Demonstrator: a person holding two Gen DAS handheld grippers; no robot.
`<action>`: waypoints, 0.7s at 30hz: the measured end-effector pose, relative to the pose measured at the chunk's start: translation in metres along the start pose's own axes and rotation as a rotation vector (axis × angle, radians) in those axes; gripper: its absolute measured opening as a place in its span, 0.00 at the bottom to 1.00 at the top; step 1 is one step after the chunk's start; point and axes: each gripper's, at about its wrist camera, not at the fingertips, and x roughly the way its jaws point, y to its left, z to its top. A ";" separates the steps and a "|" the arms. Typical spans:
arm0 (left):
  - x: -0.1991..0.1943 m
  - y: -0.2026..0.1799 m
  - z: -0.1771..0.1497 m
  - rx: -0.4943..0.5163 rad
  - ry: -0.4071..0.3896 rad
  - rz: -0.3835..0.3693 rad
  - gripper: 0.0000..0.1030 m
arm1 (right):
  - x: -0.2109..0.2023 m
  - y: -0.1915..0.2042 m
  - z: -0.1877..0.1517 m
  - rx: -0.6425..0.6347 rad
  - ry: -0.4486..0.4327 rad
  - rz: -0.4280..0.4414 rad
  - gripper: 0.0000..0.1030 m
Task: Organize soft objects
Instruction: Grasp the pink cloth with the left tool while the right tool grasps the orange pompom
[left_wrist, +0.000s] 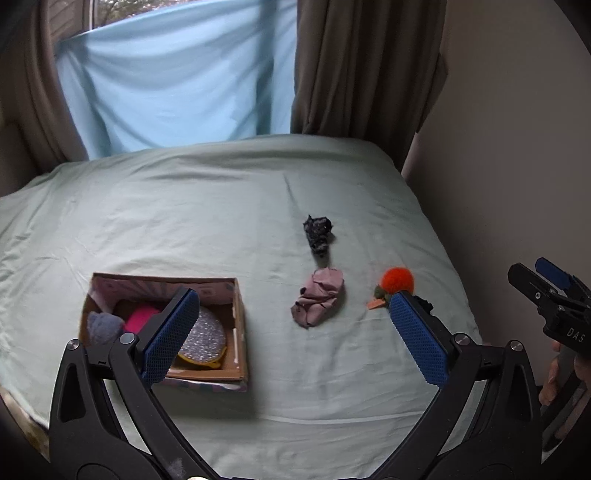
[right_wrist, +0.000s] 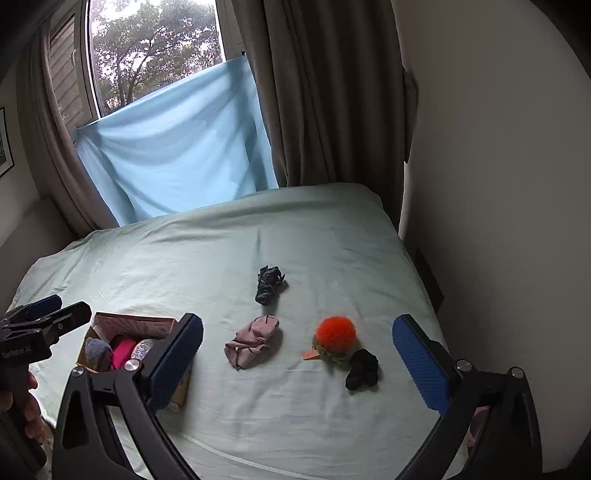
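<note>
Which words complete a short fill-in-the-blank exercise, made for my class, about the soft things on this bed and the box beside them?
1. The cardboard box stands on the bed to the ____ of the loose items.
2. The pompom on the plush toy is ____ in colour.
3. The crumpled pink cloth lies ____ the box, on the sheet.
4. Both the left gripper and the right gripper have their jaws ____.

Missing words: left; orange; outside; open

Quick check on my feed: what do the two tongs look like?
Both alike: the left tongs and right tongs have black Y-shaped frames, silver bolts, and long blue textured pads. White lettering marks each body. No cables visible.
</note>
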 end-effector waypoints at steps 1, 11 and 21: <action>0.015 -0.008 -0.002 0.008 0.020 -0.002 1.00 | 0.008 -0.006 -0.001 0.004 0.008 0.003 0.99; 0.171 -0.050 -0.014 0.021 0.209 -0.040 1.00 | 0.133 -0.063 -0.028 0.045 0.143 0.054 0.99; 0.311 -0.064 -0.035 0.057 0.373 -0.019 1.00 | 0.257 -0.087 -0.062 0.050 0.260 0.105 0.99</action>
